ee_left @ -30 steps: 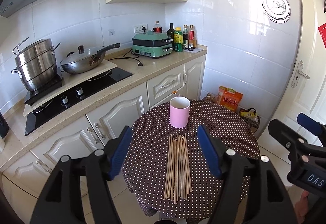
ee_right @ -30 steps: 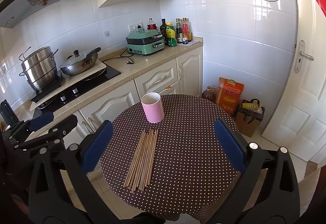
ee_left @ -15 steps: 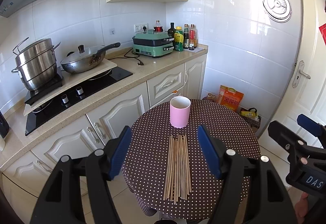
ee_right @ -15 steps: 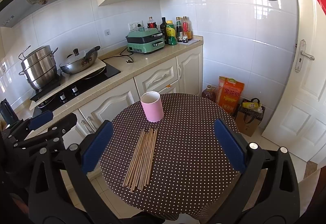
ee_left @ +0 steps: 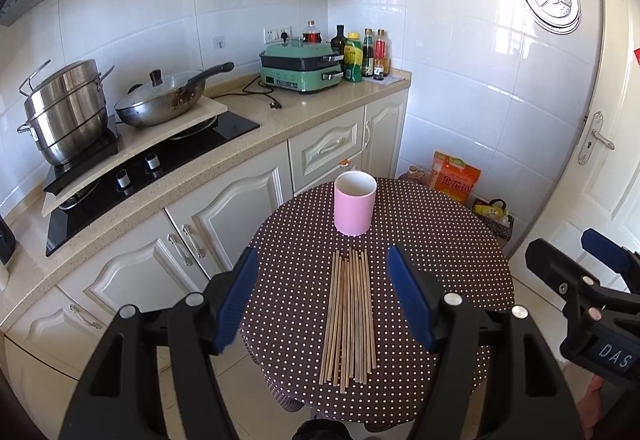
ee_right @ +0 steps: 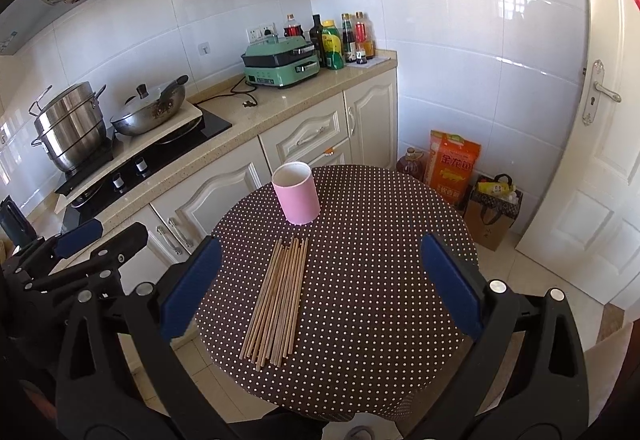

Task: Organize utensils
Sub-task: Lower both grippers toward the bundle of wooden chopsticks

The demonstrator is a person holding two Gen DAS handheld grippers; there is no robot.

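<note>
Several wooden chopsticks (ee_left: 349,314) lie side by side on a round table with a brown polka-dot cloth (ee_left: 440,240). An empty pink cup (ee_left: 355,203) stands upright just beyond them. My left gripper (ee_left: 322,280) is open and empty, held high above the near end of the chopsticks. My right gripper (ee_right: 320,272) is open wide and empty, above the table to the right of the chopsticks (ee_right: 278,298); the cup (ee_right: 297,193) and the cloth (ee_right: 380,280) also show in that view. Each gripper shows in the other's view, the right one (ee_left: 580,272) and the left one (ee_right: 80,244).
A kitchen counter (ee_left: 312,100) with a stove, steel pot (ee_left: 64,116), wok (ee_left: 168,96), green cooker (ee_left: 302,66) and bottles runs behind the table. Cabinets (ee_left: 224,208) stand left of it. Bags (ee_right: 452,164) sit on the floor at the right, near a door (ee_right: 600,160).
Both grippers have drifted slightly; the view has barely shifted. The chopsticks and cup have not moved.
</note>
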